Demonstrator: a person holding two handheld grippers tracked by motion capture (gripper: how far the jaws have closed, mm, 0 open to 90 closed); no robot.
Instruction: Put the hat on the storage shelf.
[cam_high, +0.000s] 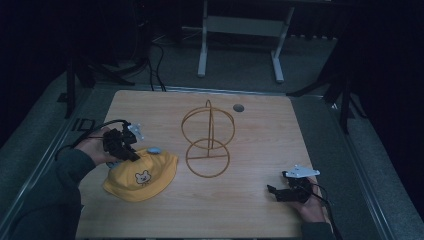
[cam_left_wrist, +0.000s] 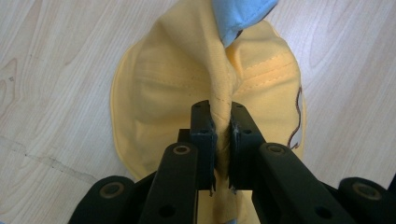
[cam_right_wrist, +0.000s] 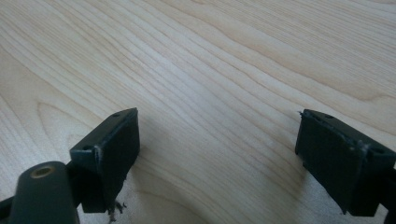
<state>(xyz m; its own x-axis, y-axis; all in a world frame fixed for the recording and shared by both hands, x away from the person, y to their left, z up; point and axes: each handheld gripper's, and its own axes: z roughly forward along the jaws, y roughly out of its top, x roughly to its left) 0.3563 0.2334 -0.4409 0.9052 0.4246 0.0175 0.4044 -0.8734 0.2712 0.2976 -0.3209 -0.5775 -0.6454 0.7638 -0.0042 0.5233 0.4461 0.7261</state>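
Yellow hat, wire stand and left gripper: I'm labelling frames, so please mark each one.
yellow hat (cam_high: 141, 177), high view, on its crown.
wire stand (cam_high: 207, 158), high view, on its base ring.
left gripper (cam_left_wrist: 222, 121), left gripper view, between its fingertips.

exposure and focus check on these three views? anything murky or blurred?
High view: dim, surroundings near black; the wooden table is the lit patch, and the wire stand and yellow hat read clearly. Left gripper view: bright and even, hat stitching sharp, left gripper jaws slightly soft up close. Right gripper view: bright, wood grain crisp in the middle; the right gripper casts soft shadows beside its jaws.
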